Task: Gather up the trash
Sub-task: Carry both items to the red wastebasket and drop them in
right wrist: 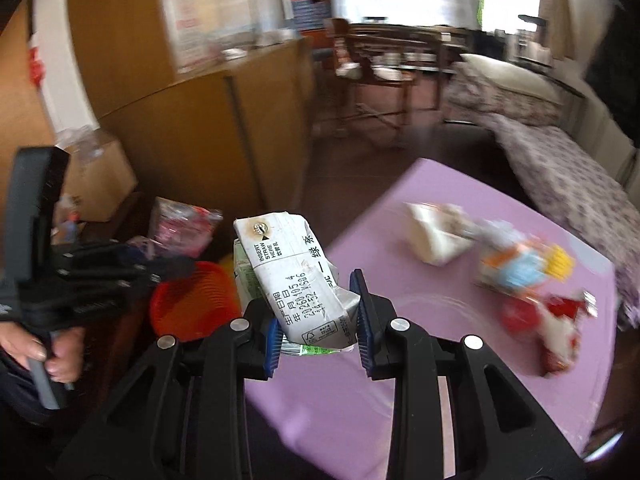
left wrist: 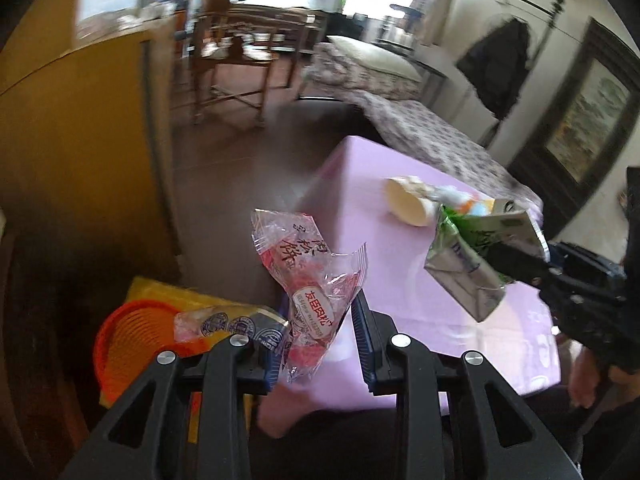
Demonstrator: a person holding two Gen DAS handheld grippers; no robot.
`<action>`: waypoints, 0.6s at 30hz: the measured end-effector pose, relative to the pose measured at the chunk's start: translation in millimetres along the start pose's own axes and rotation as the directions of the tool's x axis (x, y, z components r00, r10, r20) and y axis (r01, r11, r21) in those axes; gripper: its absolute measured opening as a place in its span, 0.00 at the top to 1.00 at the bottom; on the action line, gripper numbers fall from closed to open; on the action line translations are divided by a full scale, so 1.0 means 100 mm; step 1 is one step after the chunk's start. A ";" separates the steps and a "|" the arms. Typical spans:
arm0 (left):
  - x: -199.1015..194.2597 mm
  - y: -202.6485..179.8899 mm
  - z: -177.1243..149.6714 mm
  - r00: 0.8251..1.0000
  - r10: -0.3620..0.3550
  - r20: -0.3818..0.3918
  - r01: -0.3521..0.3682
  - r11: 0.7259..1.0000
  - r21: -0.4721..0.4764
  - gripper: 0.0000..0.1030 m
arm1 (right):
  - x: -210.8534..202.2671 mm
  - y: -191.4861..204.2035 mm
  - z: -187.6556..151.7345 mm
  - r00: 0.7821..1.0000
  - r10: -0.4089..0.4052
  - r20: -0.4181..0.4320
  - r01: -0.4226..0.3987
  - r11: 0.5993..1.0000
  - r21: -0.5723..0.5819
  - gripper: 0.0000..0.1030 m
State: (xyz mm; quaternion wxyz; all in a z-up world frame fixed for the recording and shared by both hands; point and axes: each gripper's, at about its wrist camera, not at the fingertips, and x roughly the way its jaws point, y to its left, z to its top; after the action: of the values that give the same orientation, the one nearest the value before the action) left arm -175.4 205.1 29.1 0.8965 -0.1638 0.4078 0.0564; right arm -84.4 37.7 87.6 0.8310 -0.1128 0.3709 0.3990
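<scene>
1. Your left gripper is clenched on a clear red-printed wrapper, lifted off the purple table, with the orange basket at eight o'clock.
2. Your right gripper is grasping a crushed green tea carton (straw hole uppermost).
3. A paper cup lies tipped at one o'clock on the table.
</scene>
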 end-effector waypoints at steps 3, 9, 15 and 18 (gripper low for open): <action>-0.06 0.36 -0.09 0.999 0.039 -0.008 -0.039 0.998 -0.055 0.70 | 0.25 0.38 0.13 0.997 0.063 -0.038 -0.064 0.997 -0.046 0.69; 0.04 1.14 -0.37 0.990 0.118 -0.083 -0.132 0.974 -0.186 0.70 | 1.01 0.99 0.31 0.968 0.143 -0.208 -0.159 0.985 -0.064 0.69; 0.43 1.79 -0.69 0.966 0.145 -0.214 -0.204 0.936 -0.288 0.70 | 1.72 1.34 0.39 0.915 0.185 -0.358 -0.207 0.978 -0.022 0.69; 0.61 1.95 -0.77 0.957 0.135 -0.255 -0.216 0.921 -0.323 0.70 | 1.98 1.45 0.35 0.884 0.215 -0.415 -0.231 0.973 0.014 0.69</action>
State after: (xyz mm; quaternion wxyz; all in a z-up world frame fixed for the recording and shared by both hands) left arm -235.8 359.9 -112.7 0.7919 -0.2875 0.5045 0.1891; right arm -93.9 264.6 -12.6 0.6801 -0.1660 0.5415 0.4655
